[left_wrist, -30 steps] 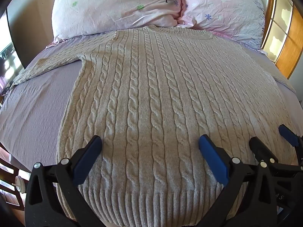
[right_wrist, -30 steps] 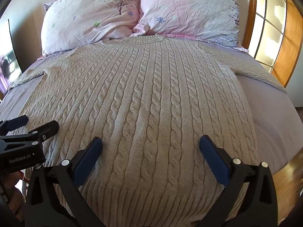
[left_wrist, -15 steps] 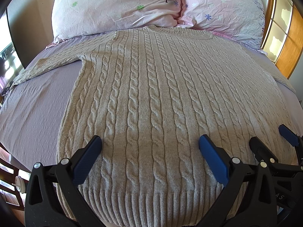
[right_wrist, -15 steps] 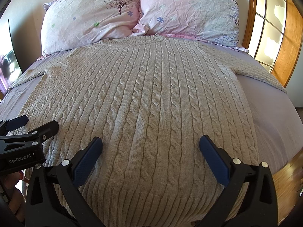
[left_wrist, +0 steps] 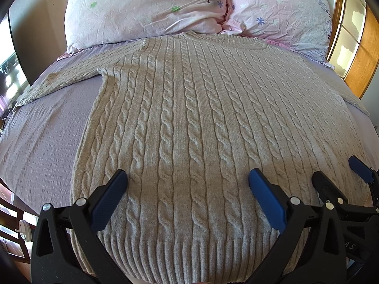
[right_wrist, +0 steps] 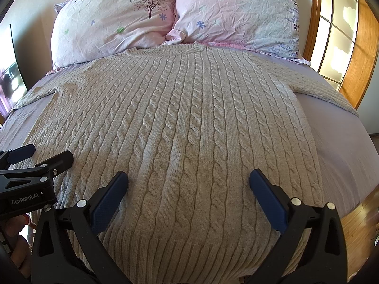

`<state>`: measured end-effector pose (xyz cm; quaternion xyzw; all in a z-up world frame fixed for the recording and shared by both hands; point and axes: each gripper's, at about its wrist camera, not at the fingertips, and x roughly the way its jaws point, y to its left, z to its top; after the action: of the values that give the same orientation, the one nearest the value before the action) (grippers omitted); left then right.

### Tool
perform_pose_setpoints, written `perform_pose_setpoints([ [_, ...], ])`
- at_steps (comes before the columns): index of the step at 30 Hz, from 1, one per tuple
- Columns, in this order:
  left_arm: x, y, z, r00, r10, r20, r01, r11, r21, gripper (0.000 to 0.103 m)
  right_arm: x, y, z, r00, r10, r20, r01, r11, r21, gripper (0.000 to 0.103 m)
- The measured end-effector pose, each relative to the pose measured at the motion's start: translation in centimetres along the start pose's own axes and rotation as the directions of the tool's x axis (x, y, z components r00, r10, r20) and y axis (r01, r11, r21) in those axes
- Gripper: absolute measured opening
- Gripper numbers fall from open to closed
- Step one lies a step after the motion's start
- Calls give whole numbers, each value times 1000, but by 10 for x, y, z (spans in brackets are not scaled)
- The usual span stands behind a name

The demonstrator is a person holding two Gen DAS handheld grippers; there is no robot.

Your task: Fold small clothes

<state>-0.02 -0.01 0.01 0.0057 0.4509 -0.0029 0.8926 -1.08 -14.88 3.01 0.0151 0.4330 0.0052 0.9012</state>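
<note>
Hovering grippers, fingers apart, over sweater.

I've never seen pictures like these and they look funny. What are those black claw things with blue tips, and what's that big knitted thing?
A person holds a grabbing tool in each hand, each with a small camera looking along its two fingers. One picture comes from the left gripper, the other from the right gripper. Each tool also shows at the edge of the other's picture. Both are open and hold nothing. The knitted thing is a beige sweater lying flat on a bed, its neck towards two flowery pillows. It is waiting to be folded.
</note>
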Motion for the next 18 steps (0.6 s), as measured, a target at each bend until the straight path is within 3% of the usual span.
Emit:
perform_pose_setpoints([
  [18,0,0,0,1000,0,-1,0,1000,0,101,2,1,0,1000,4,-3,-4,1000,-9,102],
])
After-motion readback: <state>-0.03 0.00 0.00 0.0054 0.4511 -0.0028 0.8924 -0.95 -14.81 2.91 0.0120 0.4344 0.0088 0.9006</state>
